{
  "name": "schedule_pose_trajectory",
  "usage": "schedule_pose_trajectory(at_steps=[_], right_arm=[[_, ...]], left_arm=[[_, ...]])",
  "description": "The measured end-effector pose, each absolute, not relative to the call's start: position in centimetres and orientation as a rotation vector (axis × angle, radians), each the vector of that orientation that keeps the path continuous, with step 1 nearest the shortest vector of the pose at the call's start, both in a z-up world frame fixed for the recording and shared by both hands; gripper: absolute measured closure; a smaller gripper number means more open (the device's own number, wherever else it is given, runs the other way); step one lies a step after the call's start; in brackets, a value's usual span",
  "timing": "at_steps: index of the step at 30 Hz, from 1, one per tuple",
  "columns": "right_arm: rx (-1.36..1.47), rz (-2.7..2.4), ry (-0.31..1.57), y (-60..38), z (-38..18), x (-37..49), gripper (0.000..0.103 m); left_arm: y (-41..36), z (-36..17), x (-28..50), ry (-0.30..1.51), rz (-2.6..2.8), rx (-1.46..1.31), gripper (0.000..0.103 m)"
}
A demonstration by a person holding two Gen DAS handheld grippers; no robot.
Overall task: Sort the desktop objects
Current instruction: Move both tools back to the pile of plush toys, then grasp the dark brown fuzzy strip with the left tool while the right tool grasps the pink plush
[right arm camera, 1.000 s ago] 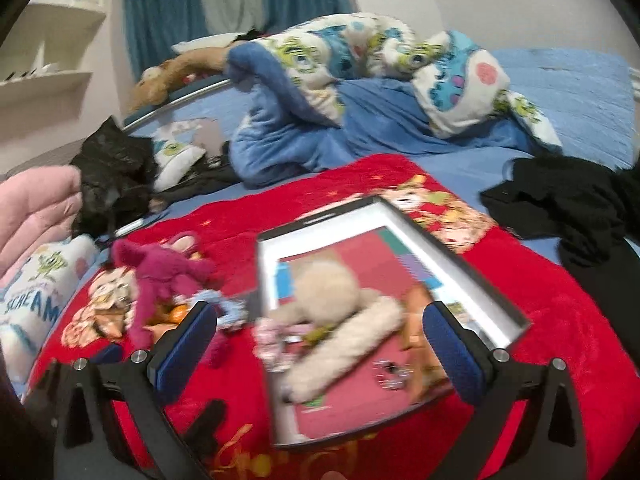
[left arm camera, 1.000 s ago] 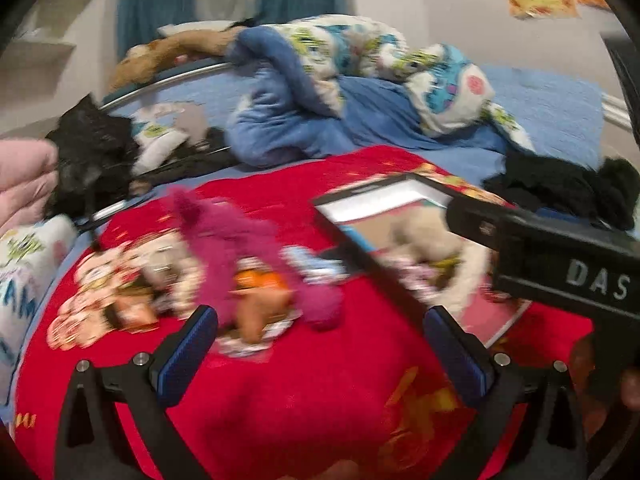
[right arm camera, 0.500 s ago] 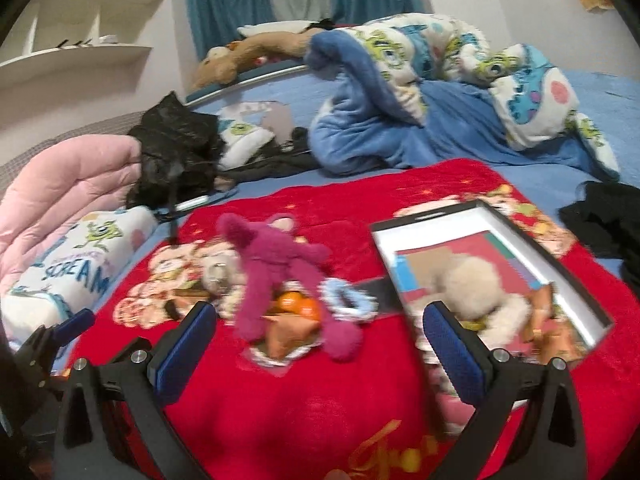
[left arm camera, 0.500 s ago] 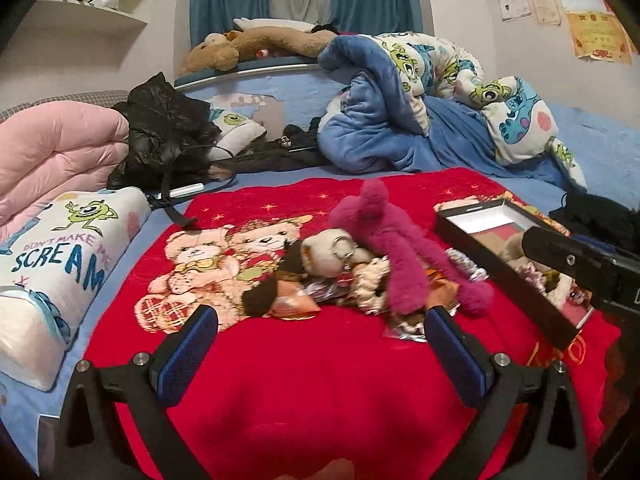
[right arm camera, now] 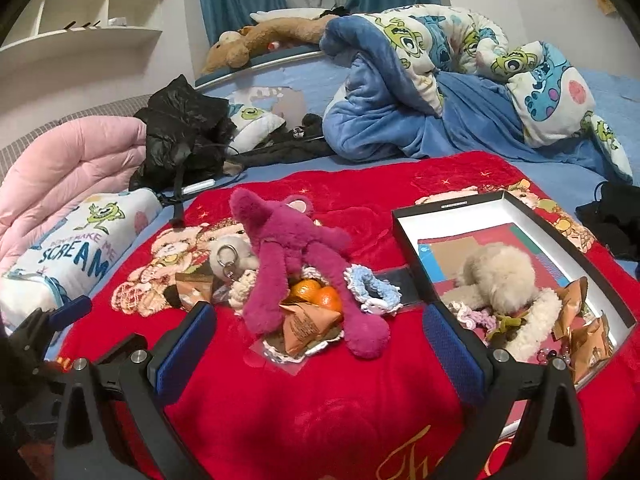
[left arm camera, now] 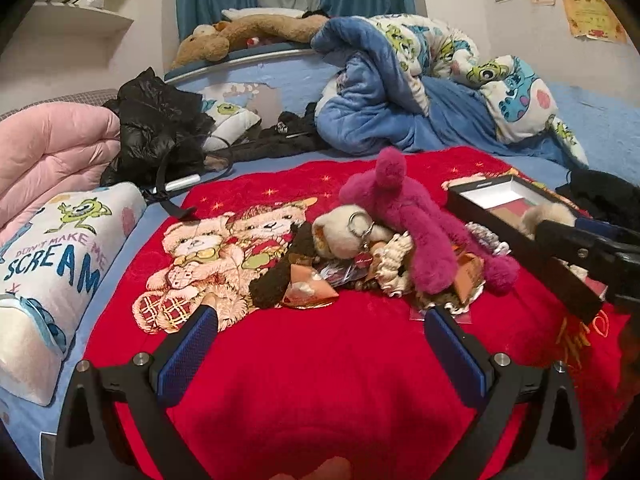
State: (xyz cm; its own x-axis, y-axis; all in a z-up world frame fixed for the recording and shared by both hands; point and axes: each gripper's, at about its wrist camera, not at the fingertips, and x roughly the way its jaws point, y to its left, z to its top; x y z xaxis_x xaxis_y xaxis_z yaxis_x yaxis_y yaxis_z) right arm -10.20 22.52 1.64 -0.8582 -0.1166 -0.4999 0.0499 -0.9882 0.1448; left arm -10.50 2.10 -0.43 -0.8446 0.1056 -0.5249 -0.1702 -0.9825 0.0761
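Observation:
A heap of small things lies on the red blanket [right arm camera: 280, 412]: a magenta plush toy [right arm camera: 288, 252] on top, a cream plush keychain [right arm camera: 234, 254], two oranges [right arm camera: 316, 294], foil snack packets [right arm camera: 304, 326] and a blue-white scrunchie [right arm camera: 372, 288]. To the right a black box lid [right arm camera: 432, 210] holds a cream plush [right arm camera: 500, 276] and more packets. My left gripper [left arm camera: 320, 354] is open, just short of the heap [left arm camera: 404, 224]. My right gripper [right arm camera: 320, 350] is open in front of the heap and the box, nothing between its fingers.
A Monsters pillow [left arm camera: 44, 264] and pink quilt [left arm camera: 52, 148] lie at the left. A black jacket [left arm camera: 156, 128] and a blue rumpled duvet [left arm camera: 420, 92] are behind the blanket. Black cloth [right arm camera: 612, 216] sits at the far right. Shelves [right arm camera: 80, 36] are on the left wall.
Both views have swung left and pulled back: the box lid moved from centre to the right, and the heap with the magenta plush now sits centred. Both grippers stayed open.

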Motion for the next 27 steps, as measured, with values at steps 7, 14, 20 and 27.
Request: schedule_pose_trajectory(at_steps=[7,14,20,27], right_arm=[[0.848,-2.898,-0.212,23.3,0.5,-11.1,0.001],[0.898,-2.82,-0.287,22.7,-0.9,-12.9,0.008],[0.827,-2.81,-0.284,21.6,-0.8,-14.2,0.008],[0.835,-2.815,-0.295,21.4,-1.1,-16.7,0.008]], left_arm=[[2.1,-1.3,-11.9,0.196,2.87,-0.844,0.0],[1.7,-2.0,-13.0,0.187,2.861,-0.878,0.0],[0.8,-2.4,-14.7,0.158,2.87,-0.885,0.0],[-1.3,-2.5,-17.6,0.076,2.855,-0.915,0.0]])
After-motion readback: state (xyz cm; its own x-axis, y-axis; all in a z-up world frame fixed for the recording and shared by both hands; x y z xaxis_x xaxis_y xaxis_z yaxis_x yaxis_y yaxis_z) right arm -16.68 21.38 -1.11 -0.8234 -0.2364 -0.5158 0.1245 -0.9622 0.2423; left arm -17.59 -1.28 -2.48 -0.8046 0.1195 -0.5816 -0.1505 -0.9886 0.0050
